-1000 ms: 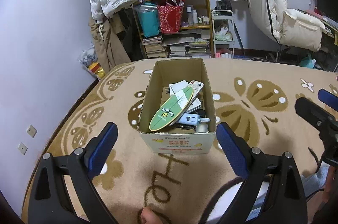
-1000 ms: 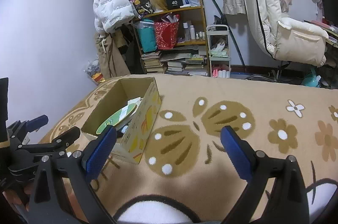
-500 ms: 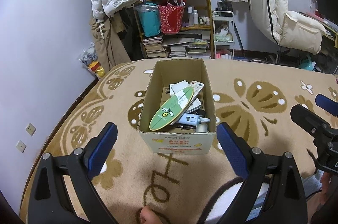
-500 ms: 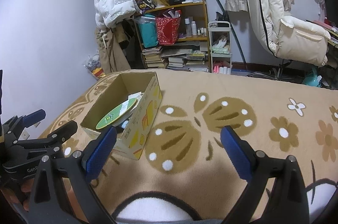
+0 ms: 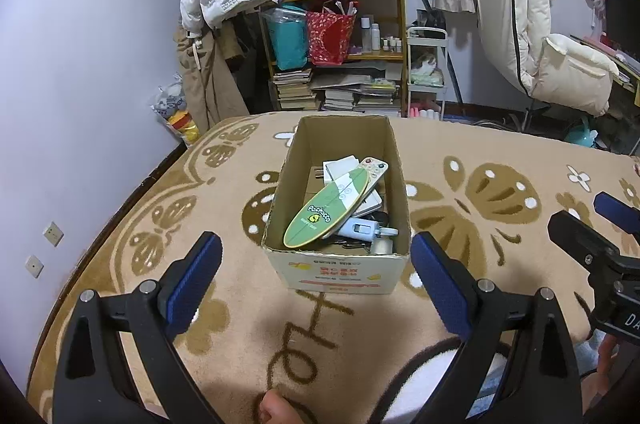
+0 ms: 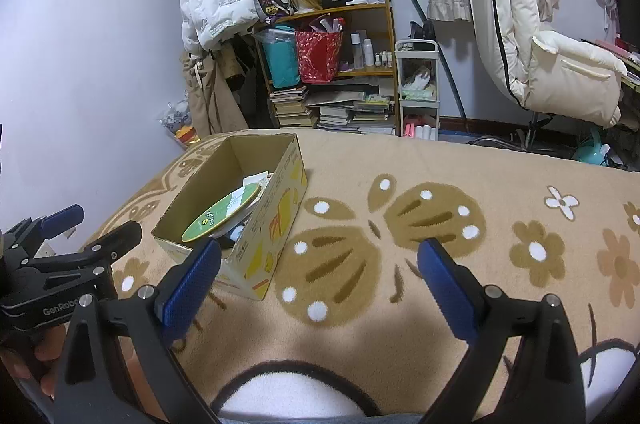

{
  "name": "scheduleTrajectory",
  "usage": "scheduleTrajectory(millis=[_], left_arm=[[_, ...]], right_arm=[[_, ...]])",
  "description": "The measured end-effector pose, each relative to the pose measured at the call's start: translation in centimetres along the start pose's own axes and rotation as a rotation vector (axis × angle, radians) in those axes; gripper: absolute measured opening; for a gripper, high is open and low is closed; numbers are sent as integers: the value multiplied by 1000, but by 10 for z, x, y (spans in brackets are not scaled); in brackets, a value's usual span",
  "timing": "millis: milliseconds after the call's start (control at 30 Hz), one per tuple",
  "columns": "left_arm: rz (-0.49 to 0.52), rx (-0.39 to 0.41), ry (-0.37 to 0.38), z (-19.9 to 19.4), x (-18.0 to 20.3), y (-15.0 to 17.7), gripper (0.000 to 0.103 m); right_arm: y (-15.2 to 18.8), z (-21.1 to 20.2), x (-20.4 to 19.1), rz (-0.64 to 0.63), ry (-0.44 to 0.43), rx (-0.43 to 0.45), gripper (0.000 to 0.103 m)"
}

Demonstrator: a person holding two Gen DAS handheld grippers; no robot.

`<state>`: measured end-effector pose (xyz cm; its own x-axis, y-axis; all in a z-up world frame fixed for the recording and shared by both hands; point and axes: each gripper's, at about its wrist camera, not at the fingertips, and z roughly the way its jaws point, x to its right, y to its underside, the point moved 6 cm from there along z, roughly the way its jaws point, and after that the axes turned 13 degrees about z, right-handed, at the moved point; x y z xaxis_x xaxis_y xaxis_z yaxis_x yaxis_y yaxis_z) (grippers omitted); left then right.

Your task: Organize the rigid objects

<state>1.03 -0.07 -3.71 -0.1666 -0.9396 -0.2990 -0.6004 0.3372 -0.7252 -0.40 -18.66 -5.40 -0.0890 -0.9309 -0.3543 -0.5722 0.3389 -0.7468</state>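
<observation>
Both the left gripper (image 5: 316,278) and right gripper (image 6: 319,282) hover spread wide, empty, over a tan butterfly-patterned blanket (image 6: 420,224). Just ahead of the left one, a cardboard box (image 5: 340,270) holds a green toy skateboard (image 5: 325,209) atop a white remote (image 5: 374,170). Cluttered shelves (image 5: 340,44) stand behind.

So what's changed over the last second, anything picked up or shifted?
Nothing taken or released. The right gripper drifted a little forward and left toward the cardboard box; the left gripper barely moved. Both stay open and empty, and the green board and other items lie in the box as before.
</observation>
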Motion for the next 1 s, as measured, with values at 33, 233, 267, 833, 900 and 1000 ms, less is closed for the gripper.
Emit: scheduleTrajectory(millis=[33,233,267,833,900,1000], left_arm=[[-1,2,0,0,0,0,95],[-2,3,-3,-1,0,1,95],[-2,2,-5,-1,0,1,95],[3,1,-4,0,0,2,95],[4,-3,-5,2,0,3,95],[4,-4,-3,2,-1,4,95]], right_arm=[[0,0,0,-1,0,2,103],[0,-2,3,-7,-5,4,103],[0,-2,2,-8,-5,6,103],[0,-2,2,-8,-4,4,103],[0,-1,2,-9,-4,4,103],[0,-1,2,-9,-4,3,103]])
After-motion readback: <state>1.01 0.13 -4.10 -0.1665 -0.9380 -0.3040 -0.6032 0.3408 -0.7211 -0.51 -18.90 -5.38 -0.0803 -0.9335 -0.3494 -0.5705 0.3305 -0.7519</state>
